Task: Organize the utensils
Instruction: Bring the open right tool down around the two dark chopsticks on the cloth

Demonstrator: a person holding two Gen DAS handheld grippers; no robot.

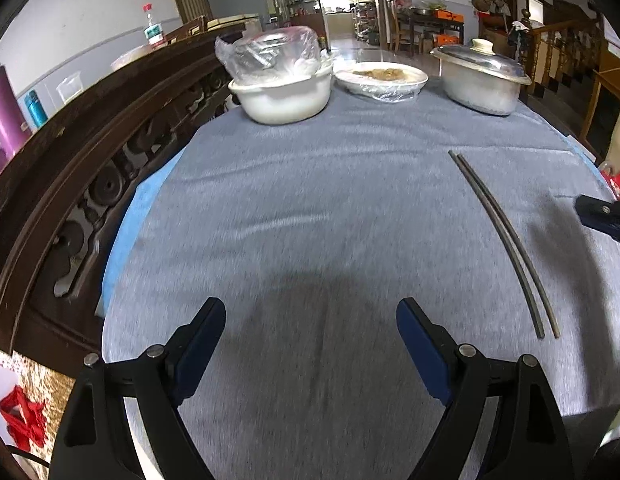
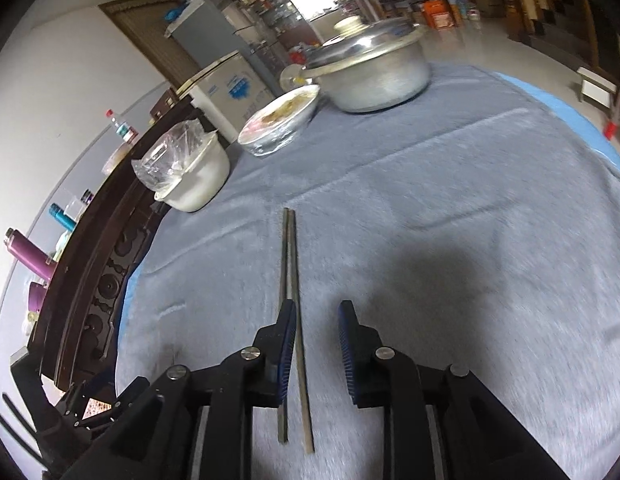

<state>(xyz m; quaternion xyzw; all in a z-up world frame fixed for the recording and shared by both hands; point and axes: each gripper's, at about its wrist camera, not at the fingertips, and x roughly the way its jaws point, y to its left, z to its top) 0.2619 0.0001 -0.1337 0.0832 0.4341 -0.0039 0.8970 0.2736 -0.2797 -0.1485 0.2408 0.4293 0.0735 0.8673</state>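
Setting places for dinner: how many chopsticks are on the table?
2. The chopsticks lie side by side on the grey cloth, running under the right gripper, none visibly hidden.

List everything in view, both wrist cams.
chopsticks: 2, dark, side by side flat on the cloth
cloth: 1, grey, covering the table
white pot: 1, white, far left, plastic bag on top
dish: 1, white, food inside, plastic-wrapped, far middle
metal pot: 1, silver, lidded, far right
left gripper: 1, black with blue pads, jaws wide, nothing between
right gripper: 1, black with blue pads, jaws part open over the chopsticks, right pad clear of them
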